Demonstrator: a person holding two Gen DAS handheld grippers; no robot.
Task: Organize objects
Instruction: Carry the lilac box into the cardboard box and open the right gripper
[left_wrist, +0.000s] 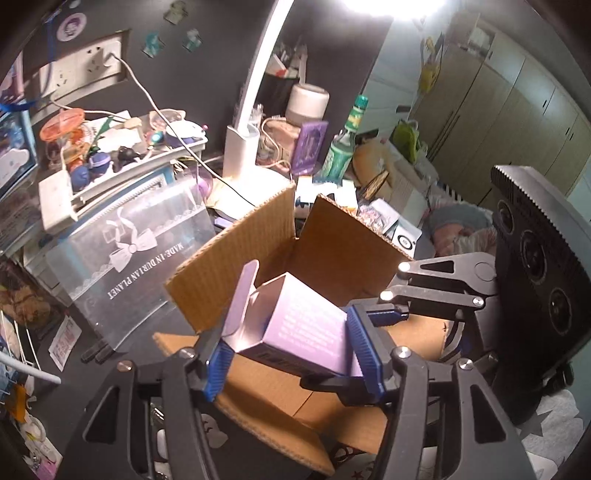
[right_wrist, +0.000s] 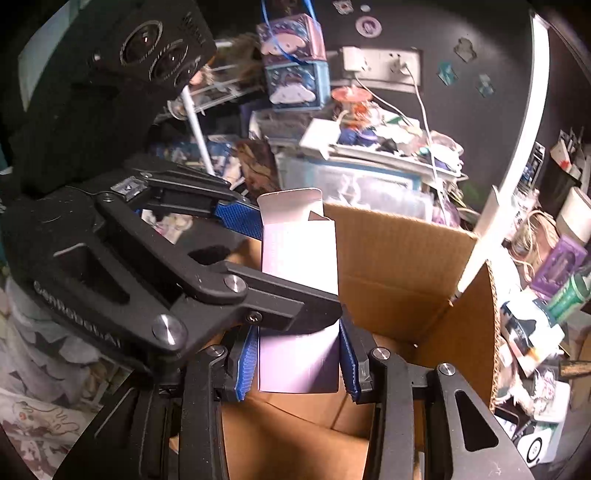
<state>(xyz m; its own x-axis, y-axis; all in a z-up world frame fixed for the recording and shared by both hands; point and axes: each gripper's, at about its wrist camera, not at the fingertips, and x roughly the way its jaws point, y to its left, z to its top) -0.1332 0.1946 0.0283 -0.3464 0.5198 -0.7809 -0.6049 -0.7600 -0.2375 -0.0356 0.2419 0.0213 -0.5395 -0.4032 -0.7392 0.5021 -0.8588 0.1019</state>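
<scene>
A small lilac carton (left_wrist: 306, 321) with its end flap open is held over an open brown cardboard box (left_wrist: 343, 240). My left gripper (left_wrist: 291, 354) is shut on the carton, its blue pads on both sides. My right gripper (right_wrist: 299, 358) is shut on the same carton (right_wrist: 299, 254) at its other end, blue pads against its sides. In the right wrist view the left gripper's fingers (right_wrist: 236, 218) cross in front from the left and clamp the carton's upper part above the cardboard box (right_wrist: 406, 266). In the left wrist view the right gripper's fingers (left_wrist: 388, 314) reach in from the right.
A clear plastic bin (left_wrist: 140, 251) with a white tray of clutter stands left of the box. A white desk lamp (left_wrist: 243, 144), a green bottle (left_wrist: 341, 147) and a purple box (left_wrist: 310, 144) stand behind it. Loose packets (right_wrist: 528, 332) crowd the desk right of the box.
</scene>
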